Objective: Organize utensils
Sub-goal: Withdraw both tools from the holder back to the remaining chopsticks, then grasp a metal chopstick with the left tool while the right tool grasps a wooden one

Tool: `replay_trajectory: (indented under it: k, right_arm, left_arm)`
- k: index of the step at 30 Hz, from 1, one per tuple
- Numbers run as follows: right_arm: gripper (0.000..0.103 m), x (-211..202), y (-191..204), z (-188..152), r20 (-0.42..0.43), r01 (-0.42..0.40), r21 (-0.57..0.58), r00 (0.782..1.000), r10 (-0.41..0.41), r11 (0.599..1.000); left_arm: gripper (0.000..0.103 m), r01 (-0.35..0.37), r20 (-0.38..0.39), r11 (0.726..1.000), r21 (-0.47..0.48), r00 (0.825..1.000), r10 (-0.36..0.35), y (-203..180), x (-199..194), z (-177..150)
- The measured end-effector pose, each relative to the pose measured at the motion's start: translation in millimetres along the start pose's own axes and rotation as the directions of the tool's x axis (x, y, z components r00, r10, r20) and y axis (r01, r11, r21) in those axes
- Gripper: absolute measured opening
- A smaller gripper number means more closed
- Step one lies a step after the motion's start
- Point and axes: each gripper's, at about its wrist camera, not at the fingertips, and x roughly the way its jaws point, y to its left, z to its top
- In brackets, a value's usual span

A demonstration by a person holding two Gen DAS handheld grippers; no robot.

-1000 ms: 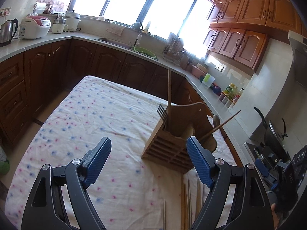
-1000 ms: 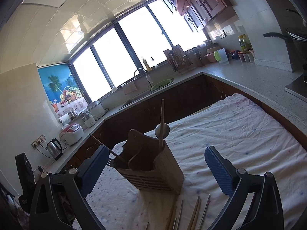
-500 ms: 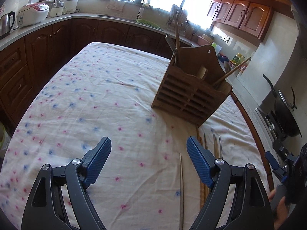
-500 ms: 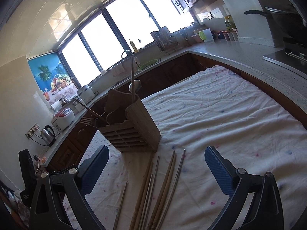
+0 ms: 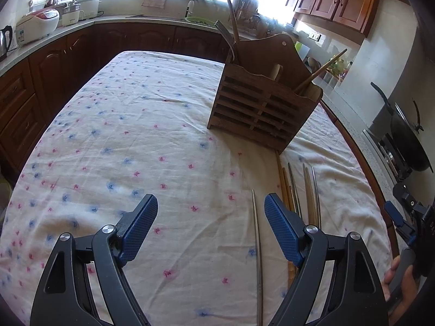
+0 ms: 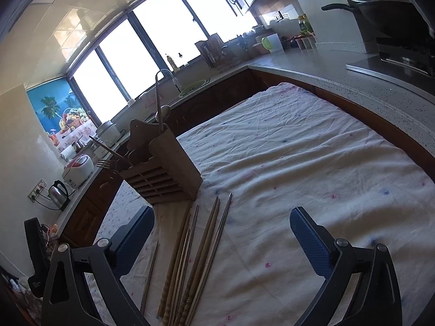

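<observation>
A slatted wooden utensil holder (image 5: 258, 108) stands on the cloth-covered table (image 5: 122, 141); it also shows in the right wrist view (image 6: 165, 174). It holds a fork, a ladle and chopsticks. Several loose chopsticks (image 5: 299, 190) lie in front of it, also in the right wrist view (image 6: 195, 258). One metal chopstick (image 5: 257, 244) lies apart, between my left gripper's (image 5: 210, 231) open fingers. My right gripper (image 6: 221, 240) is open and empty above the chopstick bundle.
Dark wood cabinets and a counter ring the table. A rice cooker (image 5: 36, 24) and kettle (image 6: 58, 193) stand on the left counter, a sink (image 6: 194, 84) under the window, a wok (image 5: 407, 141) on the stove at right.
Both grippers have tilted down and moved lower toward the table. The loose chopsticks have come into fuller view near the fingers. Both stay open.
</observation>
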Motion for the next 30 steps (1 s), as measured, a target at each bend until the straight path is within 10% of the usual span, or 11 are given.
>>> replay_trajectory:
  k: [6,15,30]
  right_arm:
    - [0.097,9.3,13.4,-2.4,-0.016,0.015,-0.076,1.0,-0.016,0.997]
    - [0.051,47.3,43.1,-6.9,-0.129,-0.024,-0.17,0.992,0.001,0.985]
    - [0.008,131.5,41.3,-21.9,-0.324,0.058,-0.241,0.936,-0.137,0.969]
  left_arm:
    - [0.083,0.009,-0.026,0.999,0.033,1.0,-0.008,-7.2,8.6,-1.8]
    - [0.082,0.025,-0.076,0.997,0.073,0.997,-0.019,-17.0,26.8,-2.9]
    - [0.046,0.089,-0.209,0.984,0.152,0.976,-0.056,-42.9,64.6,-5.7]
